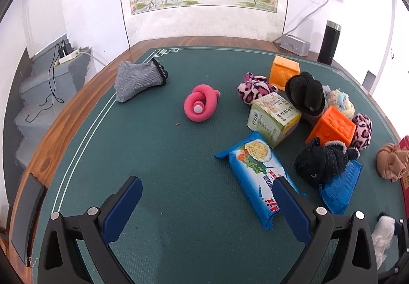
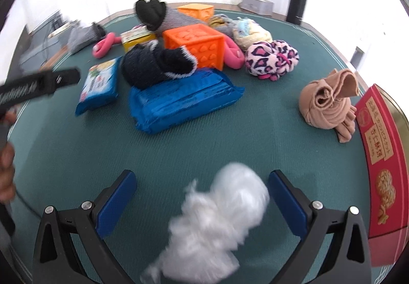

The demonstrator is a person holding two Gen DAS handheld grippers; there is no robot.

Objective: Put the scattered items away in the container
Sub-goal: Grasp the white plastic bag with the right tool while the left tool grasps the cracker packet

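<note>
My left gripper is open over bare green mat, with a blue noodle packet touching its right finger. Beyond lie a pink ring toy, a grey sock, a green carton, two orange cubes, rolled socks and a blue pack. My right gripper is open too. A blurred white plastic bag lies between its fingers, close to the right one. A red biscuit box with a gold rim sits at the right edge. Beside it lies a beige stocking bundle.
The green mat covers a wooden table whose edge curves along the left. A black flask and a grey device stand at the back right. A hand and the left gripper's body show at the left of the right wrist view.
</note>
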